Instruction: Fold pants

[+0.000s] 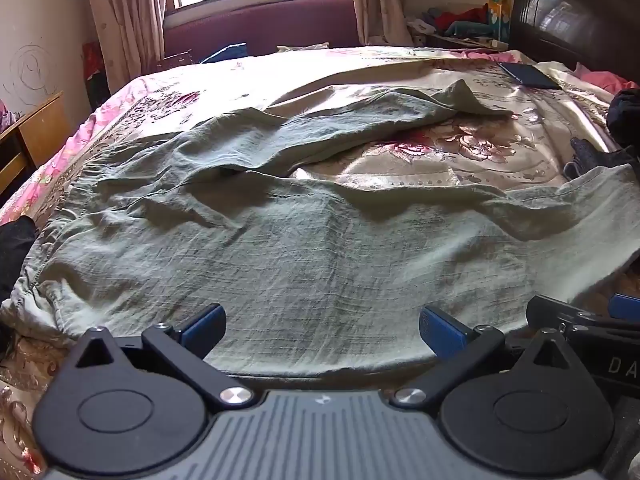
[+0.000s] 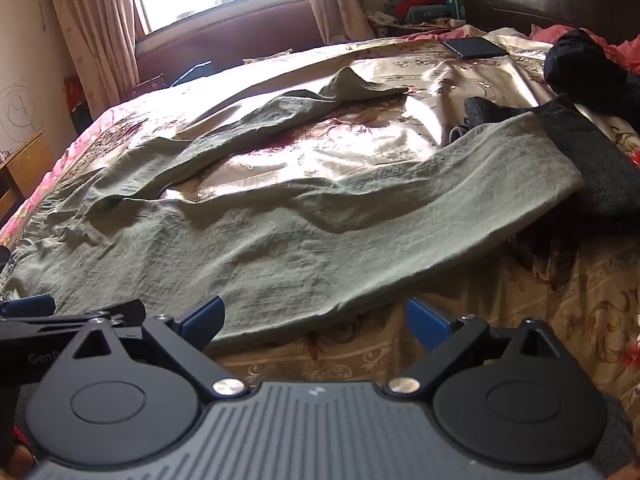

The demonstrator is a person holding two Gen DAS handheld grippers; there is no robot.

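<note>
Grey-green pants (image 1: 304, 248) lie spread on the floral bedspread, waistband at the left, two legs running right in a V with bedspread showing between them. They also show in the right wrist view (image 2: 280, 236). My left gripper (image 1: 322, 330) is open, its blue fingertips just above the near edge of the near leg. My right gripper (image 2: 316, 320) is open at the near edge of the same leg, further right. The right gripper's fingers show at the left wrist view's right edge (image 1: 580, 320). Neither holds anything.
A dark phone or tablet (image 2: 474, 48) lies far right on the bed. Dark garments (image 2: 592, 160) lie by the near leg's cuff, a black bundle (image 2: 580, 64) beyond. A dark headboard (image 1: 576, 12), cluttered nightstand (image 1: 460, 26), window and wooden desk (image 1: 36, 132) surround the bed.
</note>
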